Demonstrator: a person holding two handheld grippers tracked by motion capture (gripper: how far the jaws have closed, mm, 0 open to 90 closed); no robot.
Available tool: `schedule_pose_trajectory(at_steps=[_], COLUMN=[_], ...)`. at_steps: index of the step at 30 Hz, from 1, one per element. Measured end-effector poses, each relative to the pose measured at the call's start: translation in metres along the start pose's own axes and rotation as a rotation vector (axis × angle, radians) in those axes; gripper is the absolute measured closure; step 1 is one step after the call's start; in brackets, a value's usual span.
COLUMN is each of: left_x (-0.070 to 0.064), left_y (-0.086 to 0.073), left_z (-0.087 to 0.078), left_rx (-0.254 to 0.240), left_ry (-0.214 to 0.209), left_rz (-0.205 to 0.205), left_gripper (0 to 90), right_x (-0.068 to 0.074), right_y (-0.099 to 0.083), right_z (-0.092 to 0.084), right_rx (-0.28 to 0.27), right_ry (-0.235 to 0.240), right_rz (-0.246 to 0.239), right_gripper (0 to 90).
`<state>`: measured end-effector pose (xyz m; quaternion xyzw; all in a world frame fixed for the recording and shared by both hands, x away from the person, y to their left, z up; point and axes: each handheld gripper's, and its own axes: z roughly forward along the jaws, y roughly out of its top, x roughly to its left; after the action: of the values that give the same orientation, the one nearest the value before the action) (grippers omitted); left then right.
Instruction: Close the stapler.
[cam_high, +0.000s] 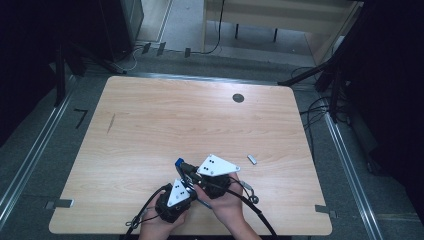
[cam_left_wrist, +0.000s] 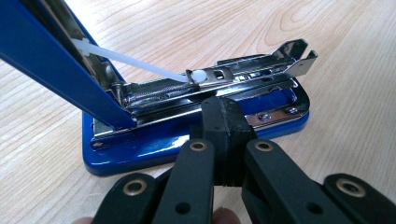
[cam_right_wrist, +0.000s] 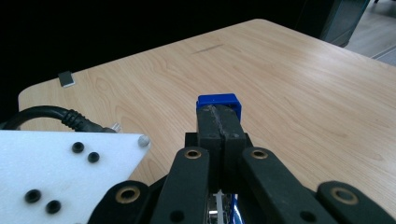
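Both tongs sit close together at the near edge of the table (cam_high: 150, 115) in the high view, the left gripper (cam_high: 181, 189) and right gripper (cam_high: 192, 172) meeting over a blue stapler (cam_high: 178, 162), with a small strip of staples (cam_high: 252, 159) lying to the right. From the left gripper view the jaws are pressed shut with nothing between them, tips touching the base of the opened stapler (cam_left_wrist: 196, 126), whose lid is swung up and metal magazine (cam_left_wrist: 219, 84) exposed; from the right gripper view the jaws are likewise closed and empty, resting against the raised blue lid (cam_right_wrist: 218, 102). I judge the step is loading; keep the base pinned flat and the lid propped steadily.
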<state>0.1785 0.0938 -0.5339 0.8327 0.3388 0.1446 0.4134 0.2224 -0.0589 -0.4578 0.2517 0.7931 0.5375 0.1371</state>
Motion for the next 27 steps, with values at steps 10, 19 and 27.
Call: schedule_pose_trajectory(at_steps=[10, 19, 27], left_x=[0.000, 0.000, 0.000], left_y=[0.000, 0.000, 0.000], left_z=[0.000, 0.000, 0.000], left_rx=[0.002, 0.001, 0.003], left_ry=[-0.002, -0.002, -0.001], left_rz=[0.002, 0.002, 0.006], left_gripper=[90.0, 90.0, 90.0], right_x=[-0.003, -0.005, -0.006], right_y=[-0.005, -0.008, -0.011], right_z=[0.016, 0.023, 0.030], right_rx=[0.043, 0.064, 0.089], right_ry=[0.001, 0.013, 0.019], right_rz=[-0.004, -0.002, -0.004], right_gripper=[90.0, 90.0, 90.0])
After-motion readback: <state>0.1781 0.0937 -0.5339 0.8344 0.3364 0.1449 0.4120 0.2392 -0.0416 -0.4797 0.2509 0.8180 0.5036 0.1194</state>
